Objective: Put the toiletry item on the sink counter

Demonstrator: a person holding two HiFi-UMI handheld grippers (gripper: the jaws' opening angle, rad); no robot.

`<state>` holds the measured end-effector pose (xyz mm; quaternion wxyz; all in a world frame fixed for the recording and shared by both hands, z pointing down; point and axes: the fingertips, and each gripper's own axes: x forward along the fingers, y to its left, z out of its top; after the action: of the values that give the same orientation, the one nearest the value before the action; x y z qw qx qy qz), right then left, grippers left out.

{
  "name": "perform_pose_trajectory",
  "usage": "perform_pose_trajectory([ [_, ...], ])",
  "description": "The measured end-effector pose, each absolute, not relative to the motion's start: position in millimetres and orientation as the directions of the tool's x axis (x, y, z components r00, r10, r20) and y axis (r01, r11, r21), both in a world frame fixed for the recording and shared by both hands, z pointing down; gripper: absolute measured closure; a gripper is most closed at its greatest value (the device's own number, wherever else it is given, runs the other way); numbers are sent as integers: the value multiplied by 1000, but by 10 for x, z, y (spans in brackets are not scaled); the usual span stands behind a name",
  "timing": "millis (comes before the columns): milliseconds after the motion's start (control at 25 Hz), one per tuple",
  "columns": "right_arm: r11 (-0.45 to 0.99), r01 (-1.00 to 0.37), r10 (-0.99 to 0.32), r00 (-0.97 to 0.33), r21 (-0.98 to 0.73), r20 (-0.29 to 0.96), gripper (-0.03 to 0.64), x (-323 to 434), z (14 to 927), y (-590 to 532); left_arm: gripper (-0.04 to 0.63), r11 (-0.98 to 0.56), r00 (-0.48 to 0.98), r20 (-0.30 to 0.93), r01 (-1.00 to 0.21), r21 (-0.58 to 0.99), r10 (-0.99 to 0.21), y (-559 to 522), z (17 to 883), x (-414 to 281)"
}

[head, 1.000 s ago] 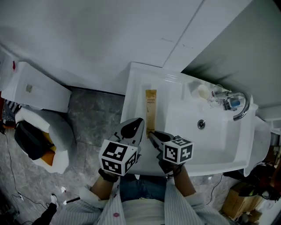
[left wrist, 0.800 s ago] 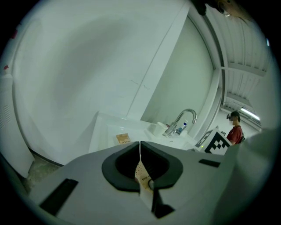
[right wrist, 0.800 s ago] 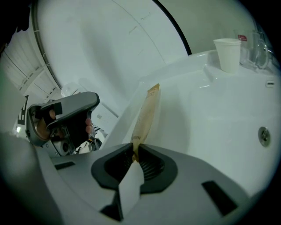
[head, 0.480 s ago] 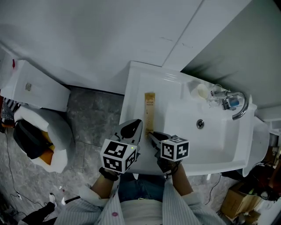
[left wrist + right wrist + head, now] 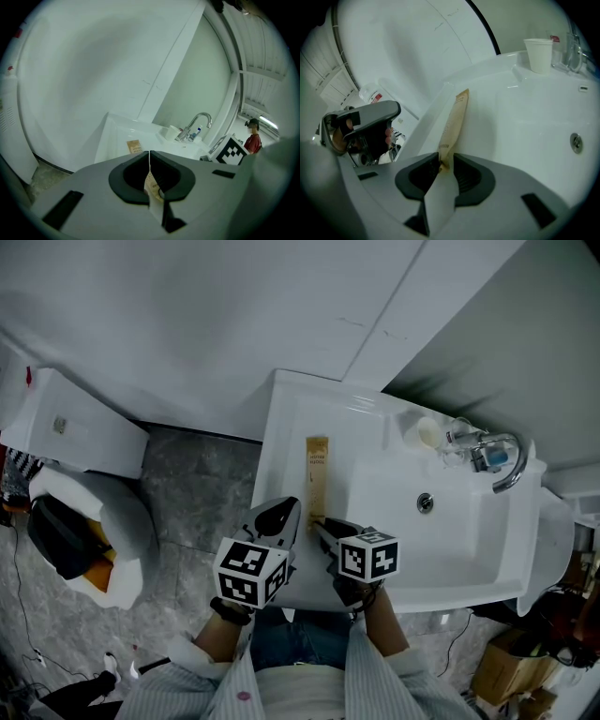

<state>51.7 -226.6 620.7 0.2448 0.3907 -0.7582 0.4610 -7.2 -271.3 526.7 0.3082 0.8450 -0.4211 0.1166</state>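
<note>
Sachet [image 5: 455, 119] lies, seemingly loose, between jaws just opening on right gripper [image 5: 446, 162].

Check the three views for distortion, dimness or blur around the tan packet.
Head view: dim, bluish, edges bowed, but the long flat tan packet is clear on the white ceramic sink counter. Left gripper view: heavy fisheye, black corners, packet mostly hidden. Right gripper view: same fisheye; packet's near end blurred, print unreadable.

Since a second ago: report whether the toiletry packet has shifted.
No. The toiletry packet lies where it did on the sink counter, left of the basin.
</note>
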Motion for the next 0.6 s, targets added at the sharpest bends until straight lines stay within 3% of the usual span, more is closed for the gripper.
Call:
perform_pose_trajectory([
  [600,284,-828,-376,-561,-484,738,466,549,6160,-2197,574,-459,616,451,-785,416,-646,-2639,5211,-80],
])
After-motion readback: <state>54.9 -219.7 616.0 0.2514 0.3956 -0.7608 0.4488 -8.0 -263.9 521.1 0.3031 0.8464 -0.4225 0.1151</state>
